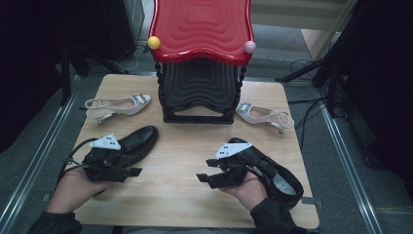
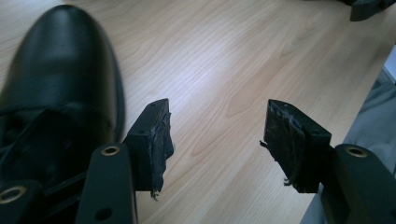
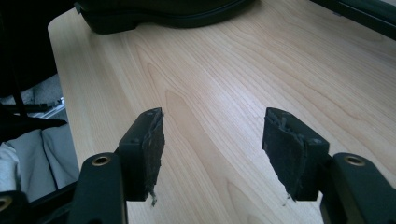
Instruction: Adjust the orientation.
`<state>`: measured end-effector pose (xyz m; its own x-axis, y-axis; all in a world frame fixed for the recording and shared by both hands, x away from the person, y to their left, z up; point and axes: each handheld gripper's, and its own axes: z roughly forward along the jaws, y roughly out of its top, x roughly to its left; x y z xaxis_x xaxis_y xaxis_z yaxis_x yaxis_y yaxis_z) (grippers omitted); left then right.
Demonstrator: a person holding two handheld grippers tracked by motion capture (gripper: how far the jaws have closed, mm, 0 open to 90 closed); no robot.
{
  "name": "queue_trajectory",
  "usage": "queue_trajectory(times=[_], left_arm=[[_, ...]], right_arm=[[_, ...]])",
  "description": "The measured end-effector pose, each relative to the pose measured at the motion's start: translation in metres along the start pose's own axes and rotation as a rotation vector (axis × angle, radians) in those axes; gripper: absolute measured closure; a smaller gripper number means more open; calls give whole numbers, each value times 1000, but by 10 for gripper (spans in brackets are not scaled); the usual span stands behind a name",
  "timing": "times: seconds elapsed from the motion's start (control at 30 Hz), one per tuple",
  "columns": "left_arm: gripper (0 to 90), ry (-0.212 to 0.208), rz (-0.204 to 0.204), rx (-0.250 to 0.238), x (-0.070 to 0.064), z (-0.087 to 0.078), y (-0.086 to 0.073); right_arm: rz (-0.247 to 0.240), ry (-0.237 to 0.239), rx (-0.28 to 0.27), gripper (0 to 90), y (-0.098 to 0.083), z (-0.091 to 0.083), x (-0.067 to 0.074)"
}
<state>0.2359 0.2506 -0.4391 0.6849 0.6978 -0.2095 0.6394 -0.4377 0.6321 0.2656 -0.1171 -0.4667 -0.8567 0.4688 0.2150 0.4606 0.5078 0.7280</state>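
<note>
I hold my left gripper (image 1: 138, 171) with jaws wide and empty, just beside the left black shoe (image 1: 134, 142). My right gripper (image 1: 201, 177) gapes empty too, right black shoe (image 1: 277, 178) behind my hand.

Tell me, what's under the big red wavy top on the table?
Under the red wavy top sits a stack of black wavy shelves held by twisted black posts. Nothing shows on the shelves' front edges; their inner parts stay covered by the top.
</note>
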Motion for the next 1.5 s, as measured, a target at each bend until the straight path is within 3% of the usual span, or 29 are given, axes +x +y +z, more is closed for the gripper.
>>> queue_trajectory(times=[0.33, 0.5, 0.67, 0.93, 1.13, 1.37, 1.5], left_arm=[[430, 68, -58, -3, 13, -19, -18], [452, 97, -97, -5, 20, -28, -27], [473, 132, -123, 14, 26, -32, -35], [477, 112, -183, -13, 40, -24, -45], [533, 159, -165, -16, 42, -8, -39], [625, 177, -141, 9, 46, 10, -30], [699, 172, -139, 5, 46, 11, -29]], right_arm=[[-22, 33, -12, 401, 2, 6, 1], [-39, 27, -26, 398, 3, 7, 0], [-24, 17, -30, 394, 4, 7, -1], [-18, 5, -33, 394, 4, 7, -3], [-12, -1, -32, 397, 4, 8, -3], [-19, -3, -24, 400, 3, 10, -3], [-19, -8, -20, 402, 3, 10, -4]])
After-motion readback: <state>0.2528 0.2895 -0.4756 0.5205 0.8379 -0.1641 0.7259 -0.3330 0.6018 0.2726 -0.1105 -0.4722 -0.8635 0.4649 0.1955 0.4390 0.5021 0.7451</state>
